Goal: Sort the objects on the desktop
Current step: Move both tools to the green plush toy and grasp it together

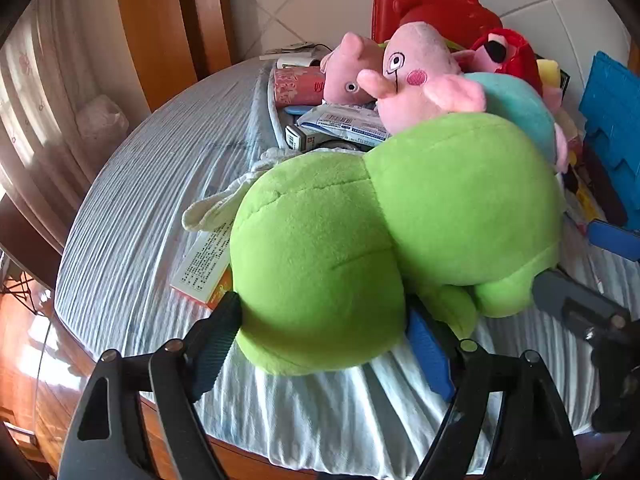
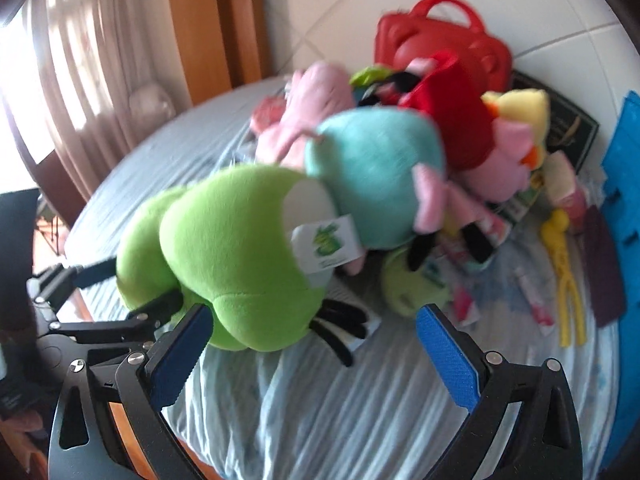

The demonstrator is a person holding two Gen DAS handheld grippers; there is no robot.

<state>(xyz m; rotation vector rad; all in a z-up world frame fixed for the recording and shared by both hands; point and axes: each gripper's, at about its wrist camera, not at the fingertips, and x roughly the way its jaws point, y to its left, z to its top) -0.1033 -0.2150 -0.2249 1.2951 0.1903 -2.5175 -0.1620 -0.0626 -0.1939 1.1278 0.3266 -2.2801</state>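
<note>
A big green plush toy (image 1: pixel 380 220) lies on the pale blue striped cloth (image 1: pixel 152 168). My left gripper (image 1: pixel 324 332) is closed around its rounded near end, one finger on each side. In the right wrist view the same green plush (image 2: pixel 224 248) shows a white tag, and my left gripper (image 2: pixel 132 296) grips it from the left. My right gripper (image 2: pixel 312 344) is open and empty just in front of the plush. Pink pig plushes (image 1: pixel 416 80), a teal plush (image 2: pixel 376 176) and a red plush (image 2: pixel 452 108) are piled behind.
A red plastic case (image 1: pixel 432 4) stands at the back by the wall. A blue box (image 1: pixel 612 128) is at the right. Packets and a booklet (image 1: pixel 204 268) lie beside the plush. Yellow tongs (image 2: pixel 568 280) and small packets lie at the right. The table edge (image 1: pixel 80 360) is near left.
</note>
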